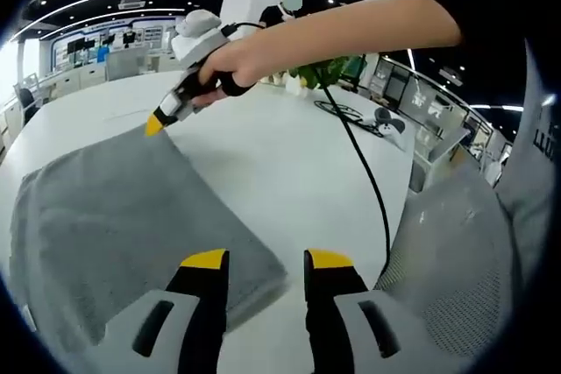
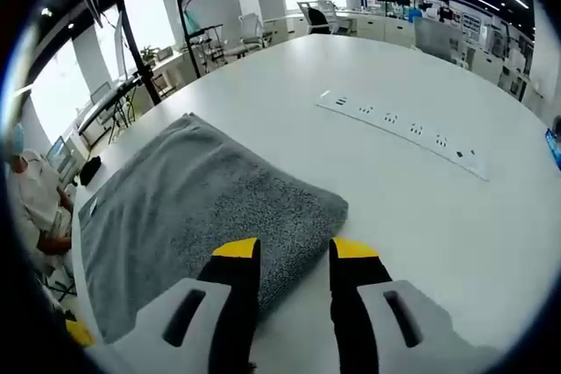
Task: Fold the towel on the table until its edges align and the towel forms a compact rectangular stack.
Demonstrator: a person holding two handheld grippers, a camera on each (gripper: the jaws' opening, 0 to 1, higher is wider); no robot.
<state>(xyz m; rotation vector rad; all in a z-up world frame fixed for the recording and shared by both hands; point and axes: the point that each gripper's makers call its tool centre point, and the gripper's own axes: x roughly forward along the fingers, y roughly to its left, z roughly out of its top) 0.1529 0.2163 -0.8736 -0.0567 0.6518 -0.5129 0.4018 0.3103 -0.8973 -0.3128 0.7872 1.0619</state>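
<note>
Two grippers were at the grey towel [image 1: 123,216], which lay folded flat on the white table [image 1: 289,155]. Your left gripper [image 1: 266,260] sat at the towel's near corner with its yellow-tipped jaws parted and nothing between them; the left jaw overlapped the cloth edge. In the left gripper view your right gripper [image 1: 155,125] touched down at the towel's far corner, held in your hand [image 1: 230,63], a black cable [image 1: 364,164] trailing from it across the table. In the right gripper view the right gripper [image 2: 289,251] stood open at a towel [image 2: 202,208] corner, not clamped on it. A power strip [image 2: 399,124] lay well apart from the towel.
</note>
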